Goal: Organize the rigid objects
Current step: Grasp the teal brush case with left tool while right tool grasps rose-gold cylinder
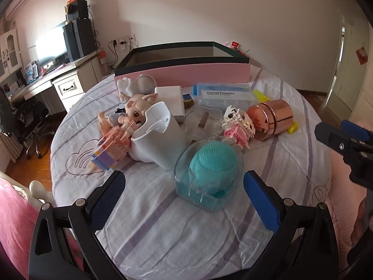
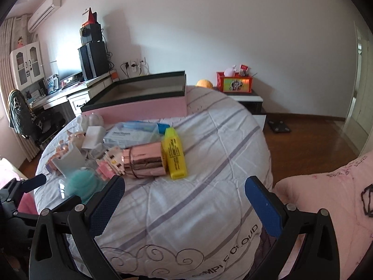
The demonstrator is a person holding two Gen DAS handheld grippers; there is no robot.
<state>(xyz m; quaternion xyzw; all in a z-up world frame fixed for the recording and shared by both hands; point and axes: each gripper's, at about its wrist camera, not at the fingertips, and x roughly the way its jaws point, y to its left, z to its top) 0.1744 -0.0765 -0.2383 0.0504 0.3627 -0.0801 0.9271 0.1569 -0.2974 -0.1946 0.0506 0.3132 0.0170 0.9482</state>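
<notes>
A heap of rigid items lies on the striped bed sheet in front of a pink box (image 1: 184,73) (image 2: 139,110) with a dark rim. In the left wrist view my left gripper (image 1: 183,198) stands open around a teal silicone brush in a clear case (image 1: 209,170). Behind it are a white scoop-shaped holder (image 1: 158,135), a pig doll (image 1: 136,108), pink brick models (image 1: 109,149) (image 1: 235,126), a rose-gold tin (image 1: 272,119) and a dental flosser box (image 1: 223,94). My right gripper (image 2: 185,200) hangs open and empty above bare sheet, short of the rose-gold tin (image 2: 145,161) and a yellow highlighter (image 2: 174,155).
A desk with a monitor and computer tower (image 2: 93,58) stands at the back left, an office chair (image 2: 21,114) beside it. A low cabinet with a red crate (image 2: 234,82) sits behind the bed. Wooden floor (image 2: 310,137) lies to the right; a pink quilt (image 2: 326,210) is near right.
</notes>
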